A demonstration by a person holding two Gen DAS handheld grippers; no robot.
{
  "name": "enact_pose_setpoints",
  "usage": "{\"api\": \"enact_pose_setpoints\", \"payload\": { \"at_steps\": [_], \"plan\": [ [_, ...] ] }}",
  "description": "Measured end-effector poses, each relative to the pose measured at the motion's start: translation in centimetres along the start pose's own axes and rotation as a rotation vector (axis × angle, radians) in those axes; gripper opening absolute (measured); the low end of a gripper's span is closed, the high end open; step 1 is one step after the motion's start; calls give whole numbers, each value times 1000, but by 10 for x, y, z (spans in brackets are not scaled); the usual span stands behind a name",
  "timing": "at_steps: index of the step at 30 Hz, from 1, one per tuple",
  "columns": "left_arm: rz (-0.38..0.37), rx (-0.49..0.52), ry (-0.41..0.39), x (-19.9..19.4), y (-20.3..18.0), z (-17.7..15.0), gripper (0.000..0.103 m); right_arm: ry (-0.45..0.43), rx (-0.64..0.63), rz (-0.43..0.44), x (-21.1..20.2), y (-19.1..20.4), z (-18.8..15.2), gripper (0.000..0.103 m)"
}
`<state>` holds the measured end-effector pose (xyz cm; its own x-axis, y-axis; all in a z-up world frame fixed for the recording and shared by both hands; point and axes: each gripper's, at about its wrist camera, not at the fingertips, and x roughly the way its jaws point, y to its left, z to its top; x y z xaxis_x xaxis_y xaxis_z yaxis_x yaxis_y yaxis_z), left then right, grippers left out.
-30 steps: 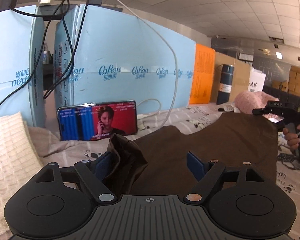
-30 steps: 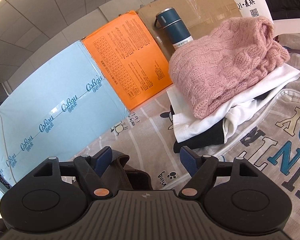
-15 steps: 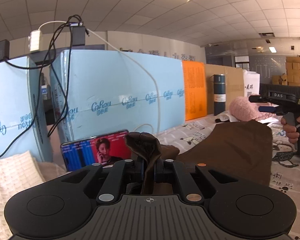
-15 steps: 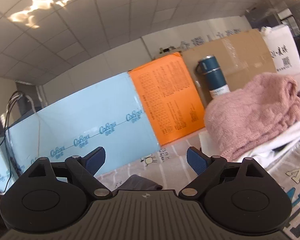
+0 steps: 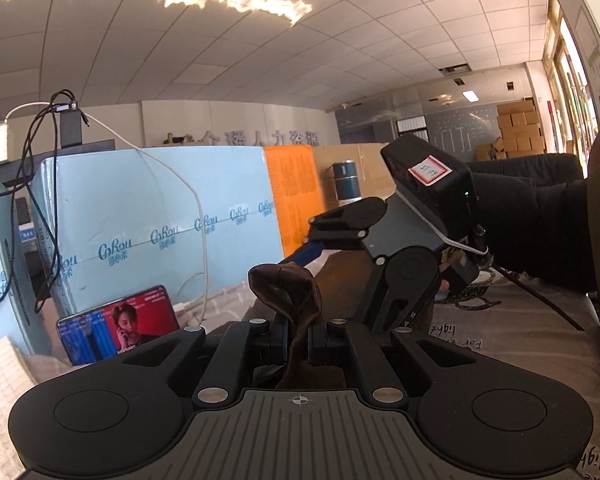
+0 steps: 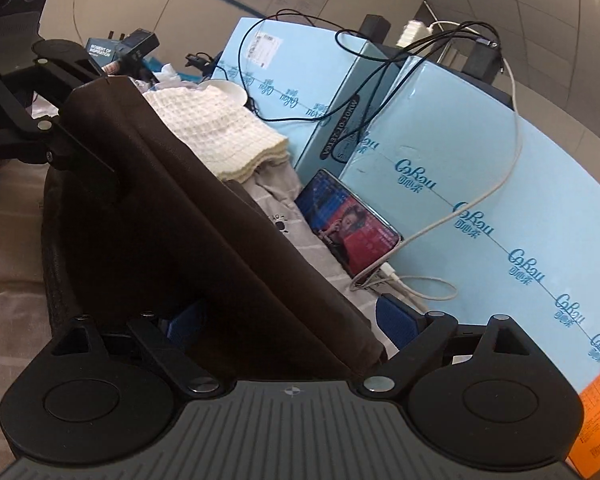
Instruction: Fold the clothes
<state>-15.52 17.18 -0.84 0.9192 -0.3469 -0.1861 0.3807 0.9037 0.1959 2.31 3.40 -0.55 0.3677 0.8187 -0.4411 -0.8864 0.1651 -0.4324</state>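
Blue cartons (image 6: 480,184) back the bed; left gripper (image 5: 298,344) pinches brown garment (image 5: 296,300).

- In the left wrist view, the right gripper (image 5: 300,258) is hiding part of the brown garment (image 5: 296,304) behind it and is covering the foot of the blue bottle (image 5: 346,180).
- The left gripper (image 5: 298,342) body is blocking the garment's lower stretch at the bottom of the frame.
- In the right wrist view, the garment is covering most of the gripper's left blue finger (image 6: 186,322).
- The orange sheet (image 6: 596,420) is being cut off by the lower right edge.
- The phone (image 6: 350,222) screen text is reading too small to tell.
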Motion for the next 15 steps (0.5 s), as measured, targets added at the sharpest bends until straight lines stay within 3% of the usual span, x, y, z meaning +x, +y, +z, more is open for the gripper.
{"api": "enact_pose_setpoints", "payload": {
  "at_steps": [2, 4, 7, 10, 15],
  "plan": [
    [3, 13, 11, 2, -2, -2, 7, -2, 3, 29, 11, 5, -3, 74],
    [2, 11, 14, 2, -1, -3, 7, -5, 29, 38, 14, 5, -5, 45],
    [4, 2, -6, -2, 1, -3, 7, 6, 44, 27, 7, 0, -4, 16],
    [-12, 31, -37, -6, -4, -2, 7, -25, 59, 11, -13, -2, 2, 10],
    [-75, 68, -150, -32, -20, 2, 7, -103, 51, -66, -66, 16, 13, 9]
  ]
}}
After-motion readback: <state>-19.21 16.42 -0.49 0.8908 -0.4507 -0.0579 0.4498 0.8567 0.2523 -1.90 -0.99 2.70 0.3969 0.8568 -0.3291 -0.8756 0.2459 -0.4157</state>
